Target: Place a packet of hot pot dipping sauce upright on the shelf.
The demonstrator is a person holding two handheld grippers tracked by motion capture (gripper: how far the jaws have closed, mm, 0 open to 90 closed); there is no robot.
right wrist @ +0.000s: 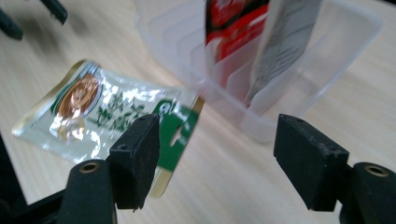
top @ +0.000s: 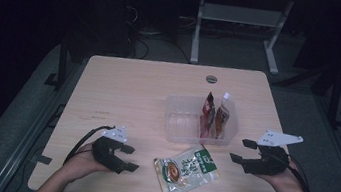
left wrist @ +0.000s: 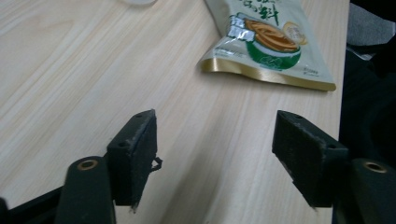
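The green-and-white food pouch lies flat on the tabletop in the lower centre of the high view, just below the clear plastic container and almost touching its lower edge. The container holds two upright sachets: a red sachet and a capped brown sachet, both in its right part. The left hand-held gripper sits at lower left of the frame, jaws apart with nothing between them, near the pouch's left end. The right hand-held gripper sits at the right of the frame, jaws apart and empty, aimed toward the container and pouch.
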